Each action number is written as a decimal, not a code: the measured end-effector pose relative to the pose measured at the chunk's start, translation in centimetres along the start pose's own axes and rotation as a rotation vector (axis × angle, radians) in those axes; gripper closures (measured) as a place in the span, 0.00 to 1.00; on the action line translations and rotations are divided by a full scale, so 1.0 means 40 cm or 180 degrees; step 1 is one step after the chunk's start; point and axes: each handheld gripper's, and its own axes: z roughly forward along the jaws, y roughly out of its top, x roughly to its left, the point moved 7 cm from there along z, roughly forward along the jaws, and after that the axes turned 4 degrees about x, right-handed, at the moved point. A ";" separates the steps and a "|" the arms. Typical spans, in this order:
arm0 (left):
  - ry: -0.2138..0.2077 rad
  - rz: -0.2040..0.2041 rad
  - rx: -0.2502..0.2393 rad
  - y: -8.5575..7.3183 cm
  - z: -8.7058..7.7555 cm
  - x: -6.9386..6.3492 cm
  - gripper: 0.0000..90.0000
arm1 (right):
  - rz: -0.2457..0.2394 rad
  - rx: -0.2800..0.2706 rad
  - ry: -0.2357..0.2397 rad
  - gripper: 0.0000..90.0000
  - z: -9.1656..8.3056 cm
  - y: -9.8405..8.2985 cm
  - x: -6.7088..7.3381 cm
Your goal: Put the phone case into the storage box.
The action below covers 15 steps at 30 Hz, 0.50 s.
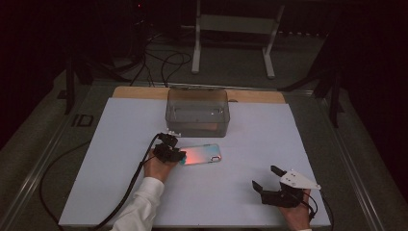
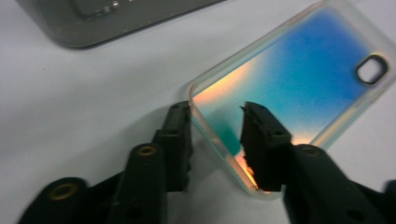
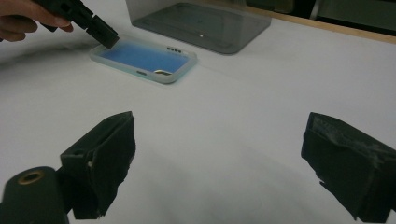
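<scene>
From the high view, the phone case [image 1: 201, 154] lies flat on the white sheet [image 1: 120, 144], just in front of the smoky clear box [image 1: 197, 111], which serves here as the landmark. The left gripper [image 1: 177, 155] is down at the case's left end, the end farthest from the camera cutout. The right gripper [image 1: 266, 177] rests well to the right of the box and nearer the person, its jaws spread wide with nothing between them.

In the left gripper view, the jaws straddle the rim of the case at its corner: one pad sits outside the clear wall, the other inside on the coloured floor. They stand narrow, but a sliver of gap seems to remain on the outer side (I cannot tell whether the pads truly press yet). The bite is on a thin, soft wall near a corner, so the likely trouble is the wall flexing and slipping out on a lift, or the case pivoting and dragging across the sheet towards the box.

In the right gripper view, the case [image 3: 144, 59] lies in front of the box [image 3: 201, 23], with the other hand's jaw on its near-left end. The view's own jaws gape, too far off to steady the case if it swings.
</scene>
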 end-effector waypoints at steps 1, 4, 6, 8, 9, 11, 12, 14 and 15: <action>0.0024 -0.0023 0.0011 0.001 0.000 0.003 0.78 | 0.0000 0.0002 0.0000 0.11 0.000 0.000 0.000; 0.0045 -0.0130 0.0075 0.003 0.001 0.004 0.82 | -0.0010 0.0009 -0.0005 0.11 0.001 0.000 0.001; 0.0088 -0.0139 0.0115 0.005 0.001 0.002 0.83 | -0.0013 0.0007 -0.0004 0.11 0.001 0.000 0.001; 0.0154 -0.0136 0.0142 0.007 0.002 -0.002 0.84 | -0.0013 0.0007 -0.0005 0.11 0.001 0.000 0.001; 0.0182 -0.0112 0.0162 0.008 0.001 -0.003 0.85 | -0.0016 0.0005 -0.0002 0.11 0.001 0.000 0.001; 0.0186 -0.0079 0.0170 0.009 0.001 -0.007 0.89 | -0.0015 0.0003 -0.0004 0.11 0.001 0.000 0.001; 0.0167 -0.0056 0.0171 0.009 0.002 -0.010 0.93 | -0.0018 0.0007 -0.0001 0.11 0.001 0.000 0.002; 0.0184 -0.0004 0.0153 0.009 0.003 -0.015 0.98 | -0.0022 0.0005 0.0004 0.11 0.002 0.000 0.003; 0.0212 0.0028 0.0143 0.010 0.003 -0.017 0.98 | -0.0021 0.0002 0.0003 0.11 0.002 0.001 0.003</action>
